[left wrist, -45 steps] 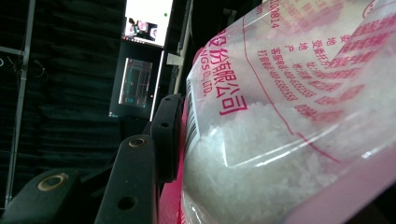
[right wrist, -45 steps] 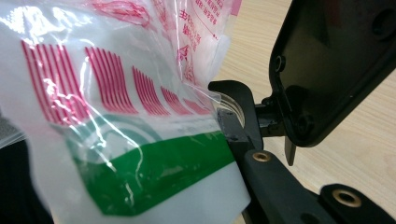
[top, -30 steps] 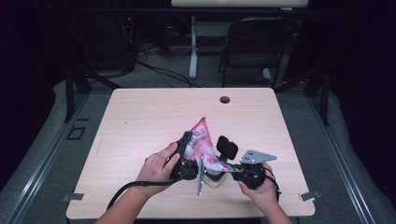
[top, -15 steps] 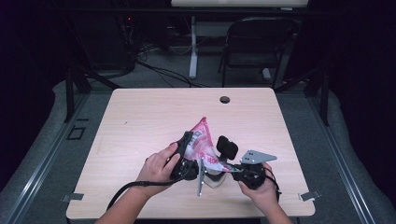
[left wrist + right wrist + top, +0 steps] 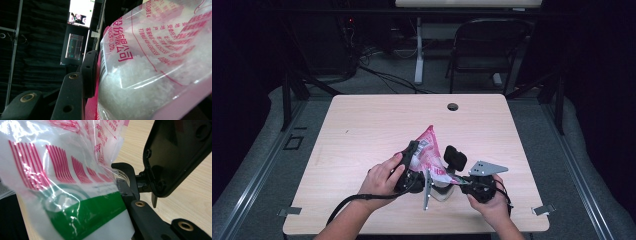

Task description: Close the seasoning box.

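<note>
A pink-and-clear plastic bag (image 5: 430,156) of white granules sits above the near middle of the tabletop (image 5: 362,130), lifted off the wood and tilted, its pointed upper corner leaning away from the person and its lower end hanging toward the near edge. Every place below is given from this bag.

The left hand-held gripper (image 5: 411,162) is on the bag's left flank, carried by the person's left hand (image 5: 384,176). In the left gripper view one black jaw lies flat against the bag's (image 5: 155,62) printed side, right at the barcode strip (the red lettering and the white crystals show plainly through the film); the other jaw is hidden behind the plastic, so the jaws stand part-way apart, clamped on the bag's bulk.

The right hand-held gripper (image 5: 464,175) is at the bag's lower right, in the person's right hand (image 5: 490,204), with its grey three-cornered plate (image 5: 488,168) just to the right of the bag. In the right gripper view its jaws are pinched tight on the bag (image 5: 62,182), where a thin fold of clear film runs into the narrow grip beside the red stripes and the green band.

Beyond the bag, near the far edge of the tabletop, is a round cable hole (image 5: 452,107), well apart from it.
</note>
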